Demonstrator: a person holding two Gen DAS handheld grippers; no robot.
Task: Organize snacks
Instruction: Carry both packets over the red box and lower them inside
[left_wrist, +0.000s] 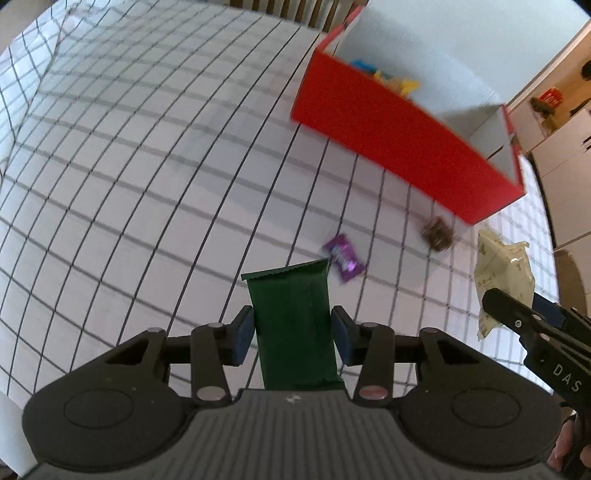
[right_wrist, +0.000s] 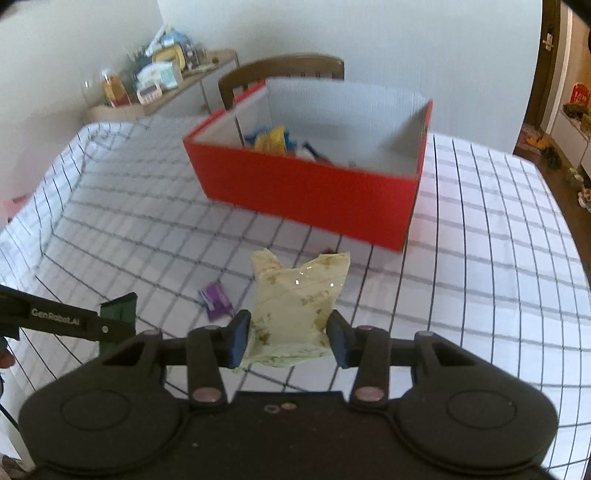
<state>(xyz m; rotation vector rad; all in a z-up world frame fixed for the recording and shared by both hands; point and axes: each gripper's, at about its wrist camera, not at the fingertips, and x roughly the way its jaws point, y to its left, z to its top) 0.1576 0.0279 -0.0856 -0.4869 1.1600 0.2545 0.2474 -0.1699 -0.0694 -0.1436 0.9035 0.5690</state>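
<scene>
Two grippers hold snack packets in front of a red box (right_wrist: 306, 192).

Left gripper (left_wrist: 291, 332) fingers clamp a plain dark green packet (left_wrist: 291, 317); right gripper (right_wrist: 288, 334), lettered "DAS", clamps a crinkled cream packet (right_wrist: 295, 299); a purple packet (right_wrist: 216, 299) lies on the desk.

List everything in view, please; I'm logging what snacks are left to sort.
green packet: one, dark green, held in left claw
cream packet: one, pale cream, held in right claw
purple sweet: one, on the cloth
brown snack: one, on the cloth by the box
box: one, red, on the table, holding yellow and blue snacks
tablecloth: one, white with dark checks
chair: one, brown, behind the box
left claw: shut on green packet
right claw: shut on cream packet
</scene>
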